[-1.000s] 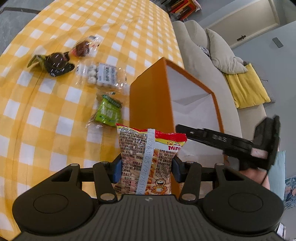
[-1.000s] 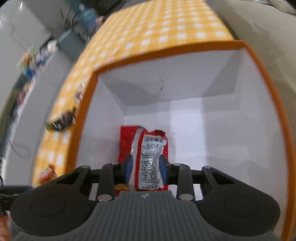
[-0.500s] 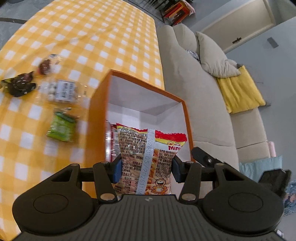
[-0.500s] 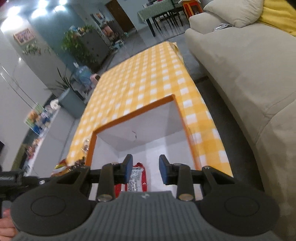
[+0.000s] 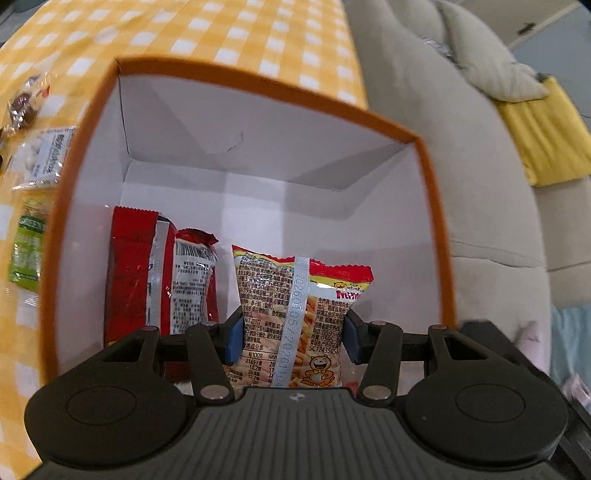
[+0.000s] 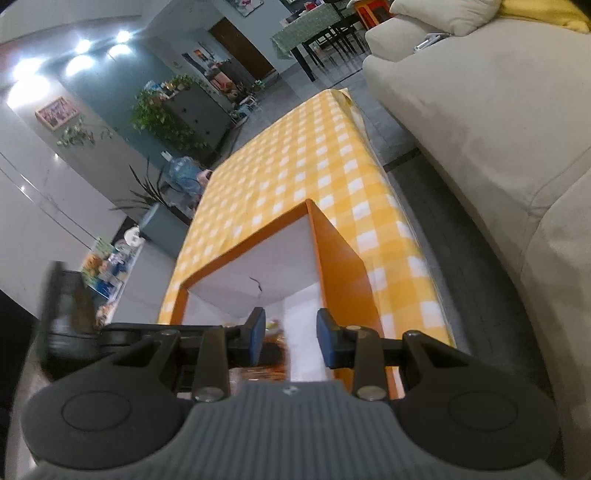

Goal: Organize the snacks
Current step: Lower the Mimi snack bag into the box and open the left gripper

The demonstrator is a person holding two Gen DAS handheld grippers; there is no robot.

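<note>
Left wrist view looks down into the orange box, and my left tool is pinching a pack of snack sticks by its sides, the blue pads pressed into the wrapper, with the pack upright and already inside the box's walls. To its left two red packs stand on end against the white wall, so I judge the step in hand to be putting this third pack down beside them. I cannot tell whether the pack's bottom edge has reached the floor of the box, since my tool hides it. Next I should lower until it rests, keep it close to the red packs so it does not tip, then spread the pads and lift straight up clear of the rim. Outside the box, on the checked table, a green pack, a clear pack of white sweets and a dark wrapped sweet lie loose, so sorting is not finished. From the right wrist view, my right tool hovers over the box's near edge with its pads parted and nothing gripped between them; it looks free to fetch one of the loose packs.
</note>
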